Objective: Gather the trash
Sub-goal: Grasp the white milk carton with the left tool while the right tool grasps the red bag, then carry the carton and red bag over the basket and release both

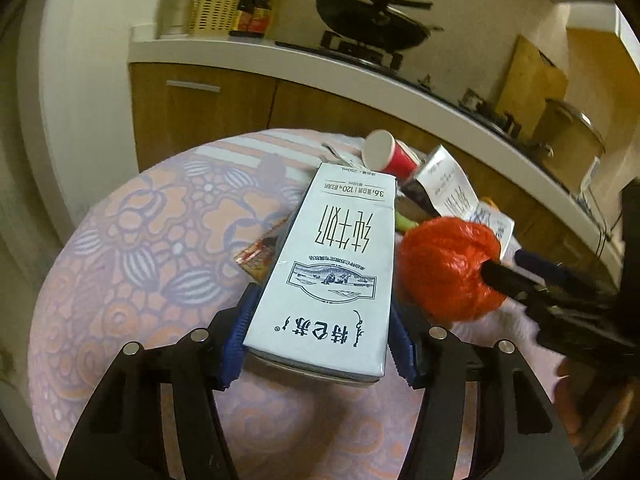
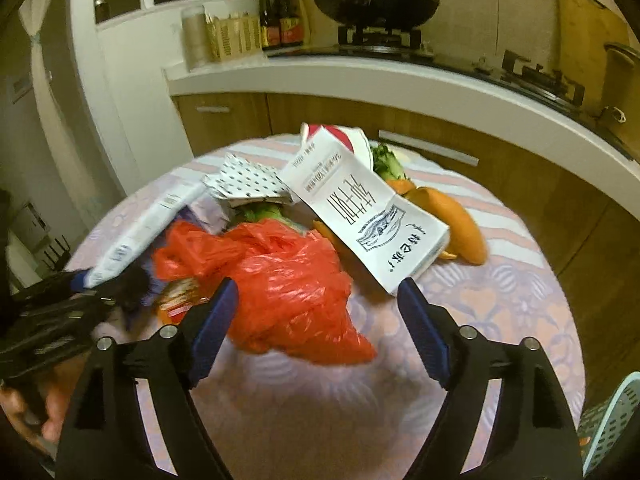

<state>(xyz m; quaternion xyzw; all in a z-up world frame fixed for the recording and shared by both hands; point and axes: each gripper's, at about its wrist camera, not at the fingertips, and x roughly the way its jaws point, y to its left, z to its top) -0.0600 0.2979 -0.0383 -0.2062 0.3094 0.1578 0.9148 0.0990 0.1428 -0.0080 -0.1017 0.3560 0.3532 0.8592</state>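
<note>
My left gripper (image 1: 318, 320) is shut on a white milk carton (image 1: 332, 256) and holds it above the round table; it also shows in the right wrist view (image 2: 140, 228). My right gripper (image 2: 316, 292) is open, its blue pads on either side of a crumpled red plastic bag (image 2: 280, 280). The bag also shows in the left wrist view (image 1: 448, 268), with the right gripper's fingers (image 1: 516, 276) at it. A second milk carton (image 2: 368, 208) lies just beyond the bag. A red paper cup (image 1: 390, 154) lies on its side further back.
The table has a pink and lilac patterned cloth (image 2: 500, 300). Orange peel (image 2: 452, 224), greens (image 2: 384, 160), dotted paper (image 2: 252, 180) and a snack wrapper (image 1: 260, 252) lie on it. A kitchen counter (image 2: 400, 76) with a wok stands behind. A teal basket (image 2: 612, 420) is at the right.
</note>
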